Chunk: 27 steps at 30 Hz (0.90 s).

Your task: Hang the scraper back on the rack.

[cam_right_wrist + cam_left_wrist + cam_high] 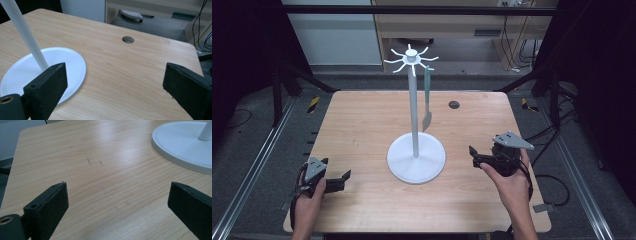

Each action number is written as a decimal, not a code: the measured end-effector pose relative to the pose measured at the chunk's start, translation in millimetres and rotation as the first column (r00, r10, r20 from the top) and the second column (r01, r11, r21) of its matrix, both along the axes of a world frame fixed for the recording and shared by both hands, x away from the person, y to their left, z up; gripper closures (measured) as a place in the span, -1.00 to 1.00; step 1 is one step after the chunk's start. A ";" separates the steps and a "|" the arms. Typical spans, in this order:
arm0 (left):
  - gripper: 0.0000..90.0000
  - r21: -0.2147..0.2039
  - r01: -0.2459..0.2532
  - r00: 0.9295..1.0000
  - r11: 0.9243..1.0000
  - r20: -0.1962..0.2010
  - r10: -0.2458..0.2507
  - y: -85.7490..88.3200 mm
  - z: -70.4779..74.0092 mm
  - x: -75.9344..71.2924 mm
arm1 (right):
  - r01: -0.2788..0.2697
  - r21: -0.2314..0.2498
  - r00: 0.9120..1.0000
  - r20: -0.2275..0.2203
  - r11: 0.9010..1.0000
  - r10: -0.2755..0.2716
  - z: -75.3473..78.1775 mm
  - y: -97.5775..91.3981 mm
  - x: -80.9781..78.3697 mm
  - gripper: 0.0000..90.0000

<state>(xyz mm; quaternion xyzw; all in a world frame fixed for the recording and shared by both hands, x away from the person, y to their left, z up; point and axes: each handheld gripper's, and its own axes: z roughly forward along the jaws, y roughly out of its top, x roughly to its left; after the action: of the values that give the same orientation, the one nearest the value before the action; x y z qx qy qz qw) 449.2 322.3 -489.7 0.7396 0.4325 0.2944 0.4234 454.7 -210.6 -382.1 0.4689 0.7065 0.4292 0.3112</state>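
— White utensil stand [415, 150] planted mid-table, round base flat on the wooden table [362, 125], hook-ringed crown up top. Green-handled spatula [427, 97] hanging from a hook on the far right side, blade clear of the wood.

— And the grippers?

— Left gripper [343, 179] low at the near left corner, held in the left hand [309, 192], jaws spread wide, nothing between but bare wood. Right gripper [474, 155] near the right edge, gripped by the right hand [507, 180], jaws gaping wide too, empty, aimed past the base rim toward the cable hole [454, 104].

— Contact anywhere?

— None. Both well apart from the stand.
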 end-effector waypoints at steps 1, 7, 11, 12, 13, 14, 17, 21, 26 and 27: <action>-0.94 0.001 0.001 1.000 1.000 0.000 -0.001 -0.1 0.0 0.0 | 0.002 0.003 1.000 -0.002 1.000 -0.002 -3.9 -0.3 0.4 -0.87; -0.94 0.003 0.003 1.000 1.000 0.001 -0.003 -1.0 -0.5 0.2 | 0.028 -0.008 0.999 -0.015 1.000 -0.028 -27.0 1.3 2.6 -0.86; -0.94 0.009 0.005 1.000 1.000 0.000 -0.005 -1.2 -0.4 0.3 | 0.045 0.002 0.998 -0.036 0.999 -0.045 -41.7 3.1 7.2 -0.86; -0.94 0.009 0.003 1.000 1.000 0.000 -0.003 -1.0 -0.4 0.3 | 0.052 0.000 0.998 -0.040 0.999 -0.051 -45.2 3.7 8.7 -0.86; -0.94 0.009 0.003 1.000 1.000 -0.001 -0.003 -0.7 -0.3 0.3 | 0.064 -0.005 0.997 -0.047 0.998 -0.064 -48.8 4.5 10.3 -0.85; -0.94 0.006 0.002 1.000 1.000 0.000 -0.002 -0.6 -0.3 0.3 | 0.081 -0.011 0.995 -0.060 0.997 -0.081 -52.7 5.4 12.1 -0.85; -0.94 0.007 0.000 1.000 1.000 0.002 0.000 -0.5 -0.2 0.0 | 0.101 -0.026 0.989 -0.102 0.995 -0.104 -65.6 9.2 18.2 -0.84; -0.94 0.007 0.000 1.000 1.000 -0.001 0.000 -0.2 -0.3 0.2 | 0.102 -0.045 0.984 -0.140 0.994 -0.107 -76.5 13.8 25.7 -0.83; -0.94 0.005 -0.001 1.000 1.000 -0.001 0.001 0.1 -0.1 -0.1 | 0.099 -0.036 0.979 -0.178 0.994 -0.104 -82.0 13.4 33.0 -0.79; -0.94 0.004 -0.001 1.000 1.000 -0.001 0.001 0.1 -0.1 -0.2 | 0.089 -0.035 0.978 -0.185 0.995 -0.094 -83.9 12.3 34.3 -0.79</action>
<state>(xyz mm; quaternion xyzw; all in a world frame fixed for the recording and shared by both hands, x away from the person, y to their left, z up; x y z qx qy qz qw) 449.0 322.4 -489.8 0.7404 0.4322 0.2953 0.4216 489.0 -198.3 -466.0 0.5347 0.7160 0.3591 0.2692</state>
